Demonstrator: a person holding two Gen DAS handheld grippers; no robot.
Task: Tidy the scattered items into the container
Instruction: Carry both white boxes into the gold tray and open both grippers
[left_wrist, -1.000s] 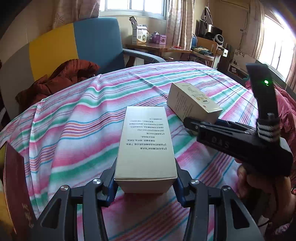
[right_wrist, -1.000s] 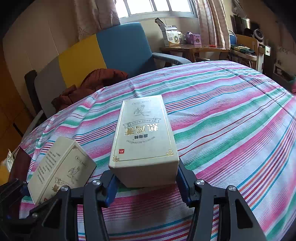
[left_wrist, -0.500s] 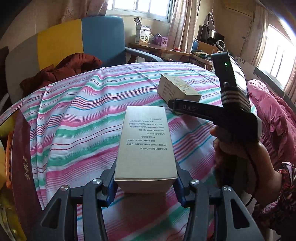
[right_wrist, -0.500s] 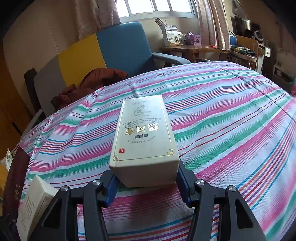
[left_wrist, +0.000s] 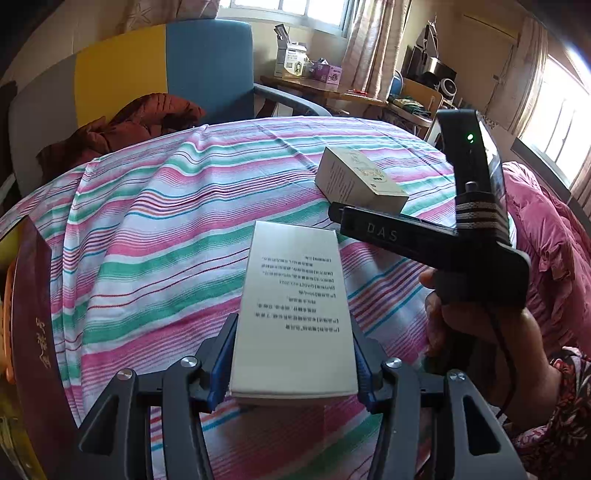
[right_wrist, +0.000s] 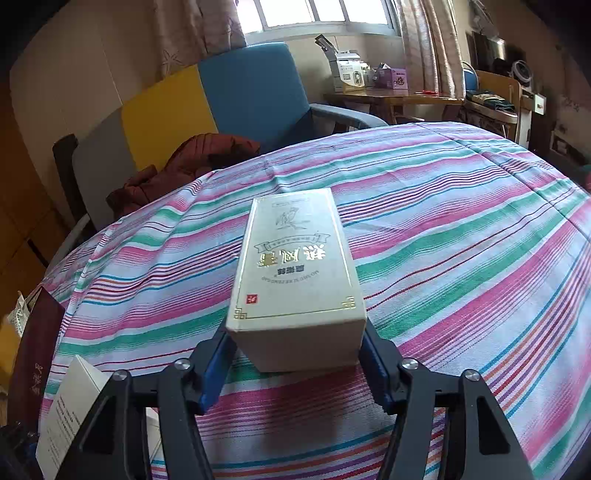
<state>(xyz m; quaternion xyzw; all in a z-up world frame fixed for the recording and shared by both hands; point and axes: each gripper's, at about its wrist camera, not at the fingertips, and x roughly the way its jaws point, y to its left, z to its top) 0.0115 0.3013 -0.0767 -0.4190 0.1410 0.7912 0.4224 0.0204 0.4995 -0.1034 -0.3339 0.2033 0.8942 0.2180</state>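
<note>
the biggest risk sits with the container (left_wrist: 29, 332), a dark maroon box with gold lettering at the far left edge of the left wrist view, hanging off the side of the striped bedspread (left_wrist: 155, 229): only its wall shows, its opening is out of sight, so a box carried there blind may catch the rim or drop beside it. next, the right gripper (right_wrist: 295, 354) is opening its jaws while the gold-printed box (right_wrist: 295, 266) lies between them on the soft cloth; the pads look just clear of its sides, so a lift now would leave it behind or tip it. the left gripper (left_wrist: 293, 354) is also easing open, yet its blue pads still appear to press the plain box (left_wrist: 293, 314), and that grip may slip if it loosens further. both boxes are pale cream cartons, long and flat-sided, light-looking; the plain one shows small printed text on top, the other a gold emblem and characters. it lies near the middle of the bed.
</note>
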